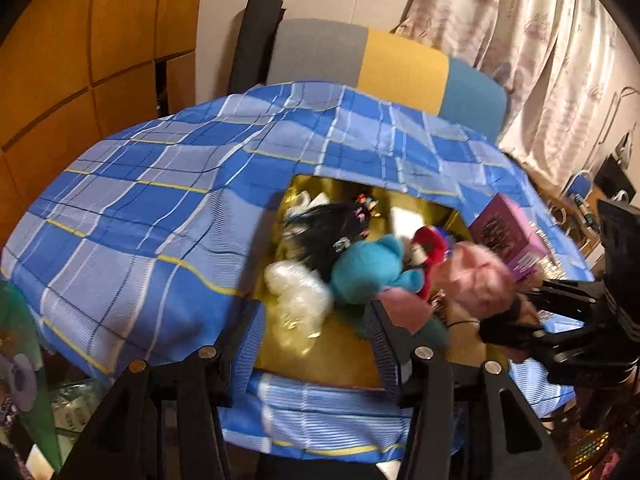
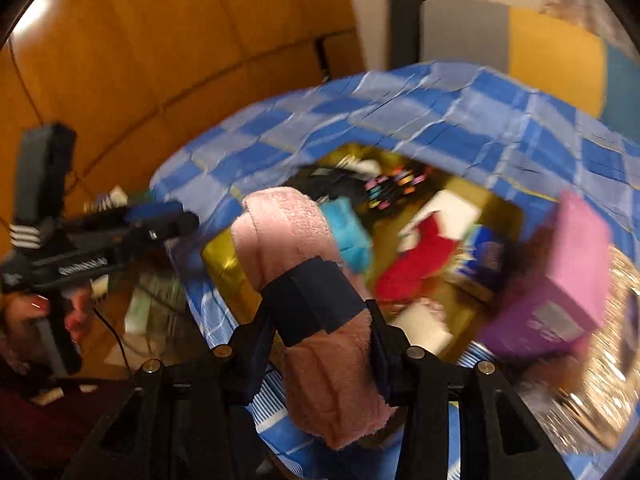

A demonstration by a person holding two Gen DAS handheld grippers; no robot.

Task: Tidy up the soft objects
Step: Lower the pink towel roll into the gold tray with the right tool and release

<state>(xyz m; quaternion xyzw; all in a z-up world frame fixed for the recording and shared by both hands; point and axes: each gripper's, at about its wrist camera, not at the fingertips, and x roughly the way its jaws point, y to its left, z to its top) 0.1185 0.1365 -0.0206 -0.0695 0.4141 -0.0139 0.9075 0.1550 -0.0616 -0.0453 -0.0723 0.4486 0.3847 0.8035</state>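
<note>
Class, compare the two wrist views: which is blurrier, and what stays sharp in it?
Right wrist view: heavy motion smear over the purple box, while the gripped rolled pink towel stays sharp. Left wrist view: milder blur, checked blue cloth crisp, fisheye-curved edges.

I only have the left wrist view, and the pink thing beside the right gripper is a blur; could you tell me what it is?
Observer: It is a rolled pink towel, with a dark band wrapped around its middle.
Operator: Thank you. Is the right gripper actually gripping it?
Observer: Yes. The right gripper has one finger pressed on each side of the roll, at about the band.
Operator: And what can you see of my own gripper from that side?
Observer: The left gripper sits to the left of the roll and clear of it, and a hand is wrapped around its handle.
</note>
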